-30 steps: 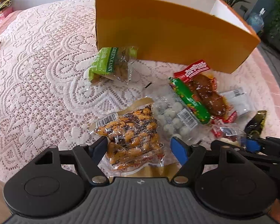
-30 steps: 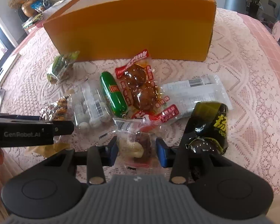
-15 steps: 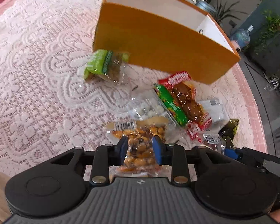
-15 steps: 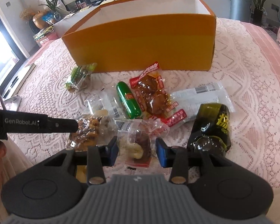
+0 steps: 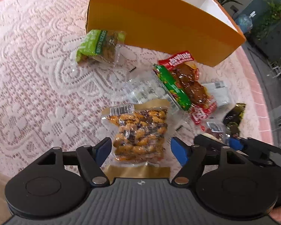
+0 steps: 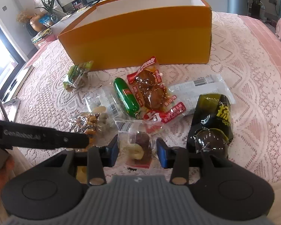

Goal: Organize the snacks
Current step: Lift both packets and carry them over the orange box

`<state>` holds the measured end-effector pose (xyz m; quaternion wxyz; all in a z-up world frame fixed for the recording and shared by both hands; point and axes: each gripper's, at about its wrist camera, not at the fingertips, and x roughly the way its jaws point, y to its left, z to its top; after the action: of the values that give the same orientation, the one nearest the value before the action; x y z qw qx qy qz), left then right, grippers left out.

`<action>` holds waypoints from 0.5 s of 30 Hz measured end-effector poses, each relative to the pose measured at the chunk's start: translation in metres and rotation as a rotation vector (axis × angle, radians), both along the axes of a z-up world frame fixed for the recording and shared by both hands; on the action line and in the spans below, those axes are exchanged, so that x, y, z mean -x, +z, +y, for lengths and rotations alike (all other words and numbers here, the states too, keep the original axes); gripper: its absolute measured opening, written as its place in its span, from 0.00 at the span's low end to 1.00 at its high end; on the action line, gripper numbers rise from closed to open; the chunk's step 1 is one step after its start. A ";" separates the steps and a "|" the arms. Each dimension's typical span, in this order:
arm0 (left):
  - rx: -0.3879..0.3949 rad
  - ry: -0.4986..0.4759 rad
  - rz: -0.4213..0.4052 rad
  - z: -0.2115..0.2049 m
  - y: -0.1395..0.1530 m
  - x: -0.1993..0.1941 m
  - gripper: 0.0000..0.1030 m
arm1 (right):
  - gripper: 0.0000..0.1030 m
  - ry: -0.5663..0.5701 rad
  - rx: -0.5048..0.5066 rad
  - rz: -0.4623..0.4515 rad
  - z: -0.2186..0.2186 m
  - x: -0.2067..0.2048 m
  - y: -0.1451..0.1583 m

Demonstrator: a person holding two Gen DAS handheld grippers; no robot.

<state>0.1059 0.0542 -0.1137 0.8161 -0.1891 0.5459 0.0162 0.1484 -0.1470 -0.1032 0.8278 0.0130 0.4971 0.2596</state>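
Note:
A clear pack of mixed nuts (image 5: pixel 139 133) lies on the lace cloth between the open fingers of my left gripper (image 5: pixel 140 150); the pads stand apart from its sides. My right gripper (image 6: pixel 137 148) has its blue pads close on both sides of a small clear packet with a brown and pale sweet (image 6: pixel 138 146); I cannot tell whether they touch it. The open orange box (image 6: pixel 140 37) stands behind the snacks. In front of it lie a green raisin bag (image 5: pixel 99 46), a green sausage (image 6: pixel 125 97) and a red braised-meat pack (image 6: pixel 151 90).
A dark green pack (image 6: pixel 211 123) lies right of my right gripper. A white wrapper (image 6: pixel 202 90) and a clear pack of white balls (image 5: pixel 146 93) lie among the snacks. The left gripper's arm (image 6: pixel 39 137) crosses the right view's left side. The table edge (image 5: pixel 256 86) runs at the right.
My left gripper, shut on the nut pack half a second ago, has opened and the pack lies between its fingers. My right gripper has risen slightly with the sweet packet between its pads.

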 end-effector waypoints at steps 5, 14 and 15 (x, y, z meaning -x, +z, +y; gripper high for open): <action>-0.050 0.018 0.008 -0.007 -0.006 -0.005 0.85 | 0.40 0.015 0.017 -0.009 0.003 0.002 -0.001; -0.164 -0.020 0.011 -0.023 -0.011 -0.010 0.87 | 0.40 -0.009 0.023 0.020 0.001 -0.002 -0.005; -0.171 -0.025 0.011 -0.025 -0.011 -0.011 0.87 | 0.40 -0.011 0.022 0.023 0.001 -0.002 -0.005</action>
<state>0.1172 0.0293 -0.1249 0.8264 -0.1119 0.5493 0.0535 0.1507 -0.1463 -0.1083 0.8236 0.0095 0.5094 0.2492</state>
